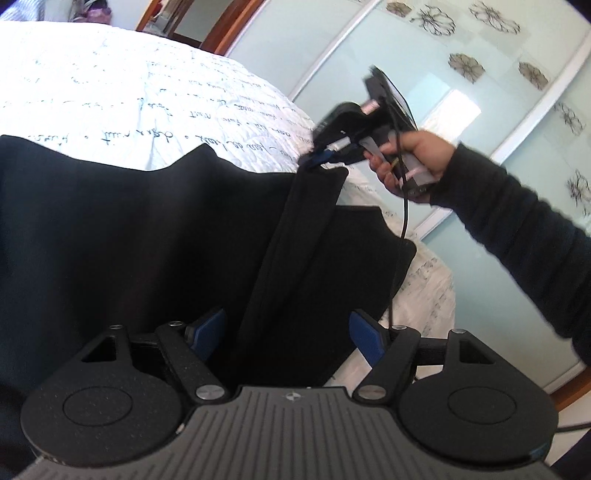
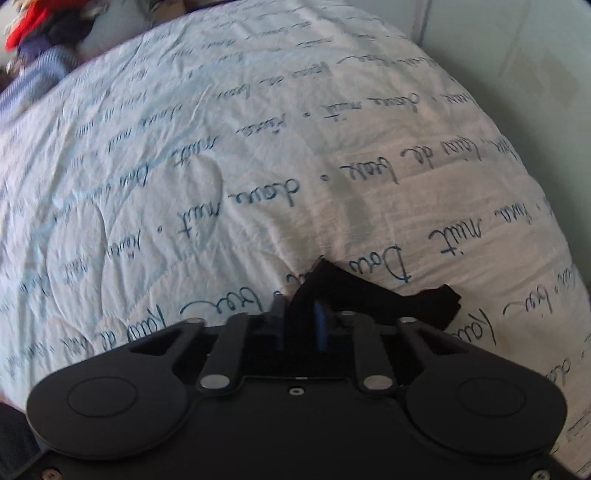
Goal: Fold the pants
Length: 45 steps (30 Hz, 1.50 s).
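Note:
Black pants [image 1: 147, 229] lie spread on the white bed. My left gripper [image 1: 288, 328] is open, its blue pads wide apart over the near part of the pants, with a raised fold of cloth running between them. My right gripper [image 1: 321, 157] shows in the left wrist view, shut on a corner of the pants and lifting it as a taut strip above the bed. In the right wrist view, my right gripper [image 2: 301, 321] is shut on the black cloth [image 2: 373, 291], which sticks out past the fingers.
The white bedspread [image 2: 258, 147] with blue script writing covers the bed [image 1: 110, 85]. A pale sliding wardrobe door with flower prints [image 1: 461, 66] stands close to the right. A pile of coloured clothes [image 2: 33, 33] lies at the bed's far left corner.

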Tool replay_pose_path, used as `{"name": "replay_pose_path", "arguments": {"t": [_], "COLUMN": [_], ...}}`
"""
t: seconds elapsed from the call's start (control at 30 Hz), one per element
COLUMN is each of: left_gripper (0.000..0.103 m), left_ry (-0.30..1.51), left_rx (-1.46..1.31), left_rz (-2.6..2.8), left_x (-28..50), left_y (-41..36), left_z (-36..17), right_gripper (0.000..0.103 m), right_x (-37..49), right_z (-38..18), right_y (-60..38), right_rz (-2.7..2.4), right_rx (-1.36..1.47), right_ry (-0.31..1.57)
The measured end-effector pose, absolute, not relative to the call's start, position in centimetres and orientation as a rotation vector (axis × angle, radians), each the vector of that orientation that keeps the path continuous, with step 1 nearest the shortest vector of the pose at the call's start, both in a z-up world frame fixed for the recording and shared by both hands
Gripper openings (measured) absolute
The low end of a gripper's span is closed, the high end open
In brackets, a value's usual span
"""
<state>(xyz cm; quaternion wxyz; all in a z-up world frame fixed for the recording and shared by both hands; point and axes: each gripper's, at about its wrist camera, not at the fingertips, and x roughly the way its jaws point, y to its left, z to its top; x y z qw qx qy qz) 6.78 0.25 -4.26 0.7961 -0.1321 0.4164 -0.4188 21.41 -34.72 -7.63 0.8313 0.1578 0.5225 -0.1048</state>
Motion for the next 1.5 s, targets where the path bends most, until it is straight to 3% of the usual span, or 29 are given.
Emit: {"name": "replay_pose_path", "arguments": {"t": [0.4, 0.6, 0.67, 0.7, 0.77, 0.87, 1.1, 1.33, 1.5], "left_gripper": [0.079, 0.075, 0.051, 0.046, 0.024, 0.008, 0.007, 0.009, 0.008], "left_ry": [0.707, 0.763, 0.801, 0.808, 0.803, 0.791, 0.746, 0.758, 0.752], "left_rx": [0.159, 0.269, 0.280, 0.289, 0.312, 0.347, 0.487, 0.603, 0.612], "left_rz": [-0.773, -0.668, -0.668, -0.660, -0.631, -0.583, -0.606, -0.603, -0.622], "left_x": [3.5, 5.3, 5.6, 5.7, 5.6, 5.6, 3.4, 1.9, 0.9], "left_y": [-5.8, -8.5, -9.1, -9.3, -9.7, -9.8, -9.8, -11.1, -10.8], "left_z": [-1.3, -2.6, -3.0, -3.1, -3.0, -2.4, -1.6, -3.3, -2.2], "right_gripper": [0.005, 0.005, 0.005, 0.005, 0.005, 0.005, 0.004, 0.005, 0.004], "right_x": [16.1, 13.6, 12.8, 12.4, 11.7, 10.3, 0.9, -5.7, -6.7], "right_z": [-1.1, 2.5, 3.3, 3.6, 4.1, 4.2, 1.2, -13.2, -11.3], "right_y": [-37.2, -38.1, -38.5, -38.7, -39.4, -40.7, -44.6, -47.9, -47.6], "right_rz": [-0.033, 0.068, 0.092, 0.105, 0.115, 0.116, 0.102, -0.051, 0.011], "right_rx": [0.509, 0.556, 0.568, 0.572, 0.582, 0.606, 0.733, 0.986, 0.990], "right_ry": [0.831, 0.732, 0.704, 0.690, 0.668, 0.644, 0.561, 0.711, 0.612]}}
